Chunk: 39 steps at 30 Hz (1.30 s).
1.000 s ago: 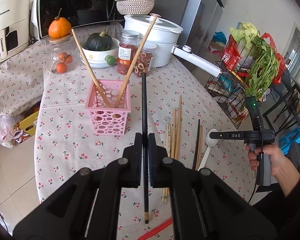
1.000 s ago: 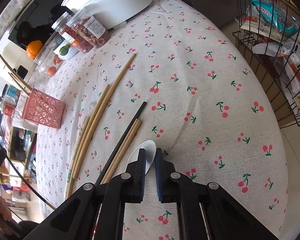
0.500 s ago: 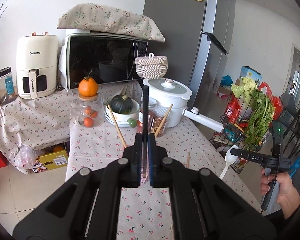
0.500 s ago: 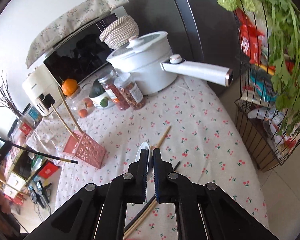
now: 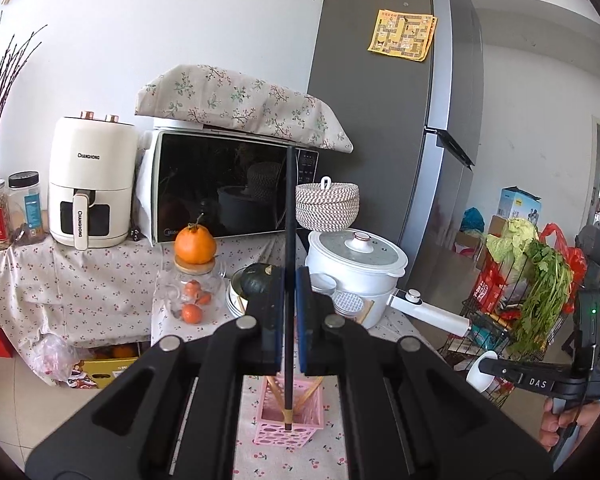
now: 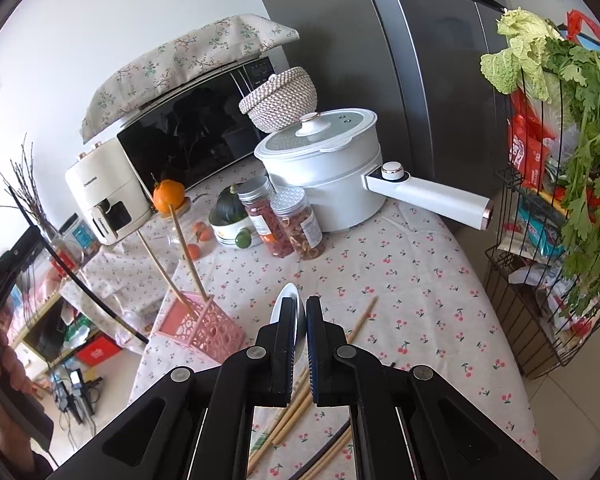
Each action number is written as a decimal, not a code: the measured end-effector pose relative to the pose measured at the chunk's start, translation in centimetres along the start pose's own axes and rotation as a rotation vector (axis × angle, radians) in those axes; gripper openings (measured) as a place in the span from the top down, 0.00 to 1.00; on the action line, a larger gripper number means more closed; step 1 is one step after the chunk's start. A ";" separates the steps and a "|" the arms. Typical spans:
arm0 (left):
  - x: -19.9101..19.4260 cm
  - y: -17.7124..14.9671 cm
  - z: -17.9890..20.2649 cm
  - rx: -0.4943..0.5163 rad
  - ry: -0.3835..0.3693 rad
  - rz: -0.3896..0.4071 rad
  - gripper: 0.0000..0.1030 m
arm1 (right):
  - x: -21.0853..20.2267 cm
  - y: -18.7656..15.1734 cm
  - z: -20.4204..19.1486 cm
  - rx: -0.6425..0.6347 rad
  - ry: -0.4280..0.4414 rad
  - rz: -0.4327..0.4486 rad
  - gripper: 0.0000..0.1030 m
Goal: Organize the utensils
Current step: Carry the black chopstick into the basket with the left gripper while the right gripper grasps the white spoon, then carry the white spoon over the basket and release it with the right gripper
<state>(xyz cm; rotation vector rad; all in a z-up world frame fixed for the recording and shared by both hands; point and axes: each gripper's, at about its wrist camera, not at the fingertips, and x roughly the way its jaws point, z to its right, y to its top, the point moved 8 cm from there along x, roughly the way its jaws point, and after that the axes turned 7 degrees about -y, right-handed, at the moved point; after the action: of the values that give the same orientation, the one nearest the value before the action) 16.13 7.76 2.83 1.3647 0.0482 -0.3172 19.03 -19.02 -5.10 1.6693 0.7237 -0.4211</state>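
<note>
Two grippers are carrying utensils up off the table toward the basket.

Both are now riding higher than a second ago: the left gripper (image 5: 288,320) is clamping a black chopstick (image 5: 289,240) nearly upright, its lower tip now hanging just above the mouth of the pink basket (image 5: 288,424), where earlier it was lying low and level. The right gripper (image 6: 299,332) is pinching a white spoon (image 6: 290,300), which was still resting on the table (image 6: 420,280) a second ago and is now clear of it. Two wooden chopsticks (image 6: 182,248) are already leaning in the basket near the table's left edge; more chopsticks (image 6: 296,408) are waiting at its near edge, so sorting looks partway done.
</note>
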 end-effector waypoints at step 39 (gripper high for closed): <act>1.1 -12.9 -5.3 -0.186 0.115 -0.584 0.03 | -1.8 2.7 -7.0 -0.051 -0.034 0.231 0.94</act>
<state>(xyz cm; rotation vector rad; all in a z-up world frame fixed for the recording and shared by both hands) 14.76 10.49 -10.87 1.1603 0.5656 -0.7033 18.68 -12.88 -0.40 1.6705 0.5051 -0.2642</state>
